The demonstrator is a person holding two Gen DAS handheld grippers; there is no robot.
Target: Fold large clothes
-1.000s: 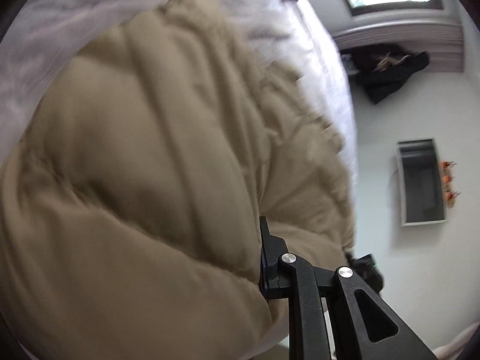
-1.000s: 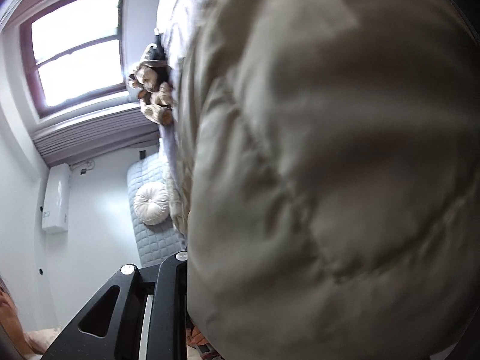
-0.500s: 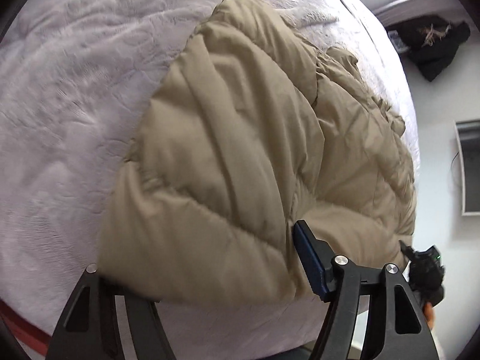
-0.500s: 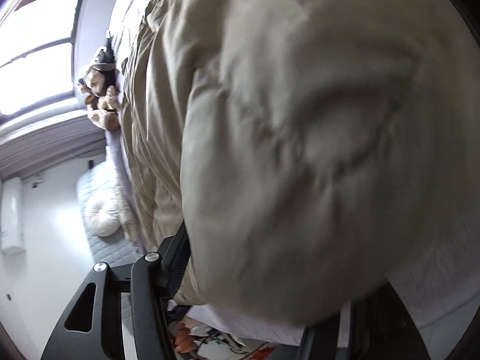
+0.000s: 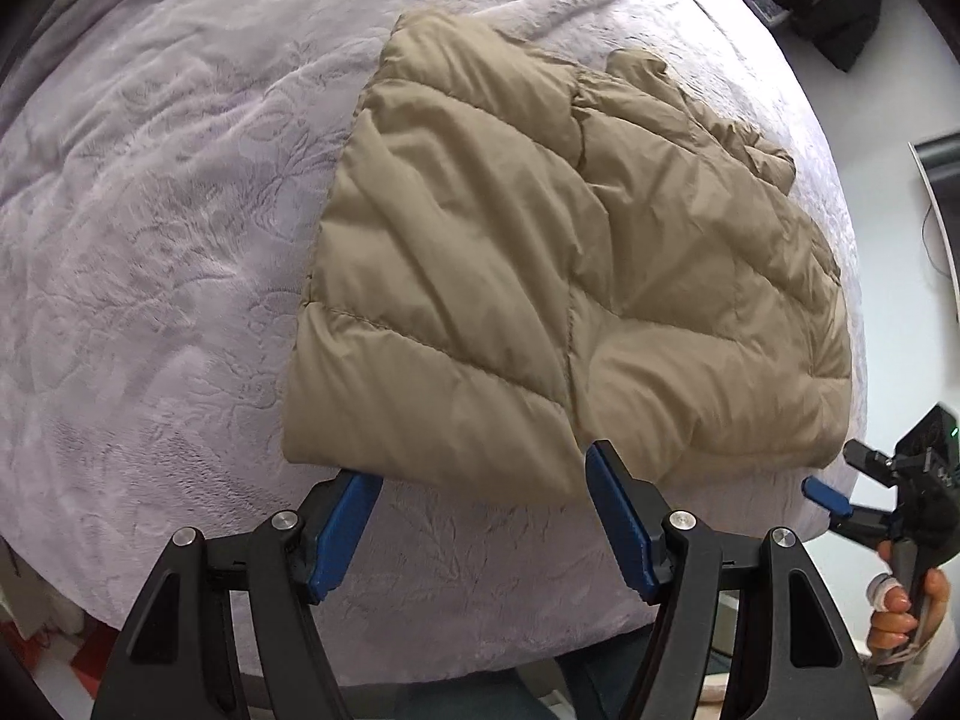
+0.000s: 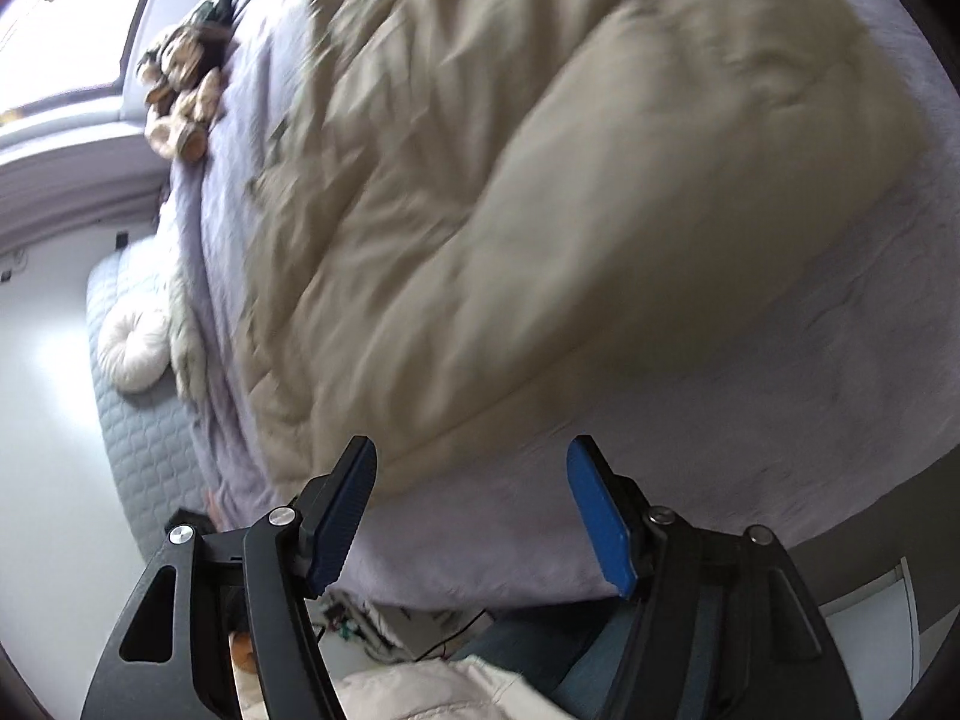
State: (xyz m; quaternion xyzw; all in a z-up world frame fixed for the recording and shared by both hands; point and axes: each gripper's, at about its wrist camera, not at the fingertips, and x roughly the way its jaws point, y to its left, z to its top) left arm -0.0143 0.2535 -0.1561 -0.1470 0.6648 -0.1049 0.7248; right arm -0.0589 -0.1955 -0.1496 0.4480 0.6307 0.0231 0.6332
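on the lilac bedspread [image 5: 150,240], folded tan puffer jacket [image 5: 540,276], long axis running away from both released grippers

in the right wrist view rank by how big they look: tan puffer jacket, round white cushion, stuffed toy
1. tan puffer jacket, by far the largest, though nearest the camera.
2 and 3. round white cushion and stuffed toy look about alike; both lie farther off, so no ranking between them.

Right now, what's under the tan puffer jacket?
The lavender bedspread shows all around the folded tan puffer jacket and runs beneath it. Anything else under it is covered.
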